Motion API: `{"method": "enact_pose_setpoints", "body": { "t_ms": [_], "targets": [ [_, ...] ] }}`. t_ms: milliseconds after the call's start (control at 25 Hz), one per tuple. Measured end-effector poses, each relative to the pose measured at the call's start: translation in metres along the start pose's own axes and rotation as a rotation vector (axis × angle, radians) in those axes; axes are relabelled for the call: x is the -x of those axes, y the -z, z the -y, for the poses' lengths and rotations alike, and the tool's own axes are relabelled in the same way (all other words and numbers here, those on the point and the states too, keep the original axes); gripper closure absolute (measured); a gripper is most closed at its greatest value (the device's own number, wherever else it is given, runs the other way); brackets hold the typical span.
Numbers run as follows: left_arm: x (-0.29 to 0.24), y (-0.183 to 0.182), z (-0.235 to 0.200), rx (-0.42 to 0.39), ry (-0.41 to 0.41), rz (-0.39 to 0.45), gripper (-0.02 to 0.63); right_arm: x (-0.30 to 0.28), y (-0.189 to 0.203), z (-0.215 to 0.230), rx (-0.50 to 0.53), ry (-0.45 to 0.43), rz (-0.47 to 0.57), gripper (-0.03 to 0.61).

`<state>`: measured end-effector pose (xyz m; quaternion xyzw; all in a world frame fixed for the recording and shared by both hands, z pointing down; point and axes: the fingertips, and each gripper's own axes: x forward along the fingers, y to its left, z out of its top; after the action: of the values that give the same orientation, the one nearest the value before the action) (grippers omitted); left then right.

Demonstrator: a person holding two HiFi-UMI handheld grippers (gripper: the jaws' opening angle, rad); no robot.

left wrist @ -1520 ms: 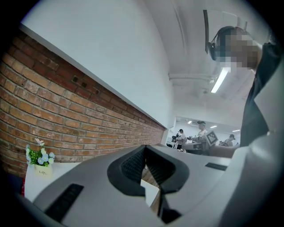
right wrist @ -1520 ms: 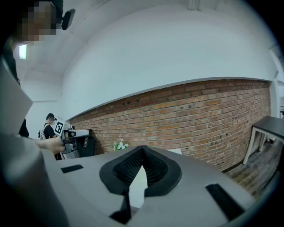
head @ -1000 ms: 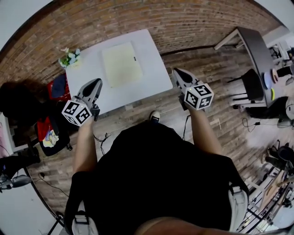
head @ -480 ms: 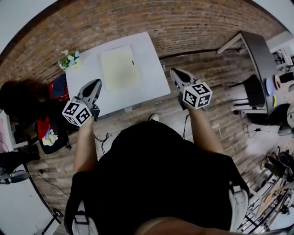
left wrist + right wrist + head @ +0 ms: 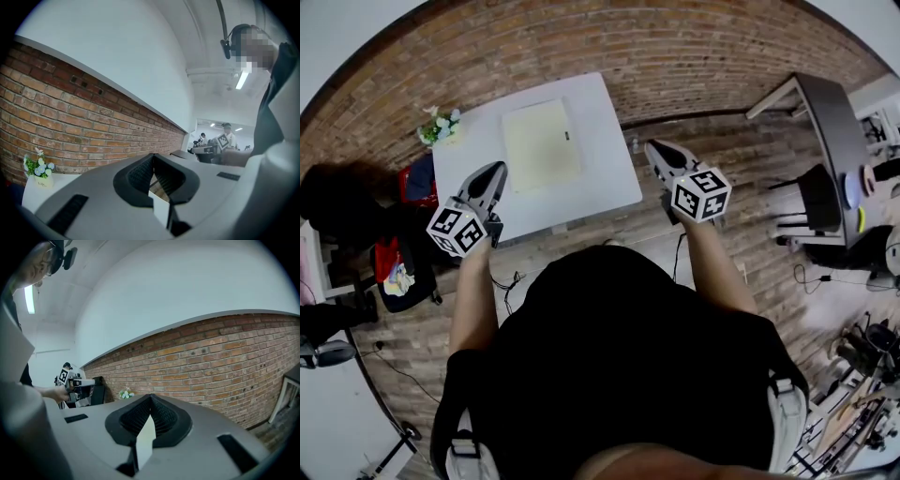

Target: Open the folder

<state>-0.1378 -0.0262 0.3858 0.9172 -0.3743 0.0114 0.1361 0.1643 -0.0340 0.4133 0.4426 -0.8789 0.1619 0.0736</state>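
Nearest, the person's black-clad body fills the bottom of the head view, with both forearms stretched forward. The left hand-held gripper (image 5: pixel 495 171) has its jaws pressed together with nothing between them. In the head view it shows over the near left part of the white desk (image 5: pixel 609 169). Whether it touches the desk cannot be told.

The right hand-held gripper (image 5: pixel 652 150) is likewise closed and empty, its ribbed pads (image 5: pixel 159 416) meeting at the tip. It hangs over the wooden floor (image 5: pixel 741 159), just off the desk's right edge.

Further out, the folder (image 5: pixel 541 144) lies flat and closed on the middle of the desk. It is pale yellow, with a small dark tab on its right edge. It lies apart from both grippers.

At the desk's far left corner stands a small pot (image 5: pixel 448 134) holding white and blue flowers (image 5: pixel 441 119).

Behind the desk runs a brick wall (image 5: pixel 675 47).
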Motion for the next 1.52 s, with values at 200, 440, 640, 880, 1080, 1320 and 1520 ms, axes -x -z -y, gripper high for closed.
{"method": "enact_pose_setpoints", "body": {
  "t_ms": [200,440,640,880,1080,1320,1520],
  "targets": [
    [-0.022,0.002,0.008,-0.004,-0.004,-0.003,0.601,-0.001,0.001,0.020,-0.010,-0.019,-0.001,0.553],
    [-0.043,0.008,0.016,0.005,-0.027,-0.013,0.600,-0.001,0.002,0.041,-0.014,-0.048,-0.010,0.554],
    [-0.064,0.011,0.024,-0.006,-0.038,-0.026,0.601,-0.002,0.006,0.059,-0.017,-0.078,-0.016,0.554],
    [-0.079,0.016,0.041,-0.027,-0.050,-0.051,0.600,-0.006,0.020,0.061,-0.023,-0.145,-0.049,0.553],
    [-0.074,0.016,0.040,-0.042,-0.072,-0.066,0.600,-0.011,0.018,0.061,-0.037,-0.168,-0.031,0.554],
    [-0.070,0.011,0.035,-0.039,-0.086,-0.061,0.600,-0.019,0.019,0.056,-0.052,-0.186,-0.038,0.554],
    [-0.063,0.010,0.024,-0.033,-0.091,-0.053,0.601,-0.029,0.014,0.042,-0.043,-0.213,-0.042,0.553]
  ]
}}
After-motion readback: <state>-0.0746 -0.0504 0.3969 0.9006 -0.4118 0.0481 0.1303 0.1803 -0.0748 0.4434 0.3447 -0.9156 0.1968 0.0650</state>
